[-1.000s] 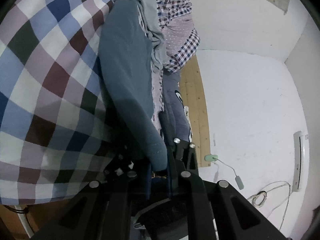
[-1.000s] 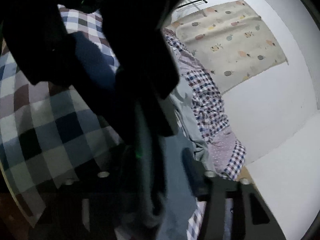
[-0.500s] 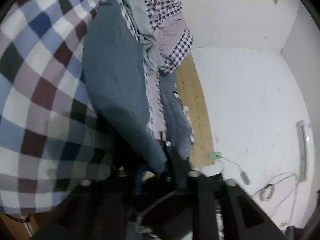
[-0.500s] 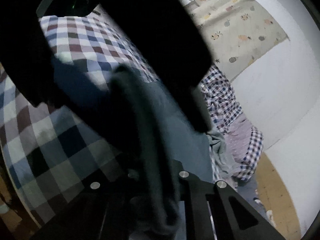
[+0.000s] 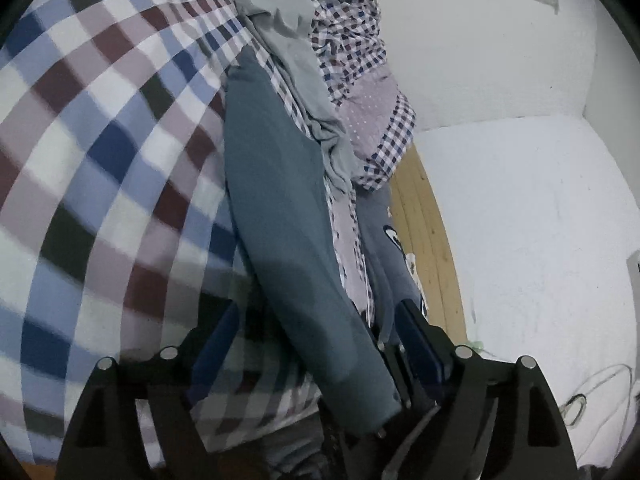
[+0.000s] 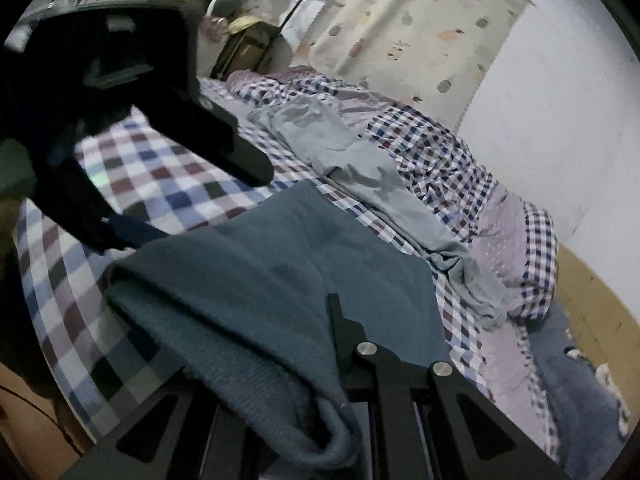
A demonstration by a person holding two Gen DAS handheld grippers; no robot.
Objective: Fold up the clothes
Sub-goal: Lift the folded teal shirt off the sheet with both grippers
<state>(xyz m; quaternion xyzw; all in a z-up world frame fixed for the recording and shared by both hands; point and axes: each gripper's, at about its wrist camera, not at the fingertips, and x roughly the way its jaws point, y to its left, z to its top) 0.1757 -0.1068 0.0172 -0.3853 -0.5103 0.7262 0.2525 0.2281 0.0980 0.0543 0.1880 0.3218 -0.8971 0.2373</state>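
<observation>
A teal knit sweater [image 5: 280, 216] lies in a long fold across the checked bedspread [image 5: 100, 152]. My left gripper [image 5: 316, 336] straddles its near end. The jaws are opening wide, and the blue pads [image 5: 216, 340] stand clear of the cloth on both sides. My right gripper [image 6: 326, 320] is shut on the thick folded edge of the sweater [image 6: 256, 288], which drapes over and hides one finger. In the right wrist view the left gripper's fingers [image 6: 240, 160] hover just above the sweater's far corner.
A pale grey garment [image 6: 352, 168] and a small-check quilt [image 6: 460, 184] are bunched along the far side of the bed. A navy garment [image 5: 394, 252] hangs off the bed's edge over a wooden strip [image 5: 432, 240]. Cables [image 5: 580, 400] lie on the white floor.
My left jaws, earlier shut on the sweater's end, have let go and spread wide. My right gripper has closed on the sweater's edge and lifted, rolling as it rose.
</observation>
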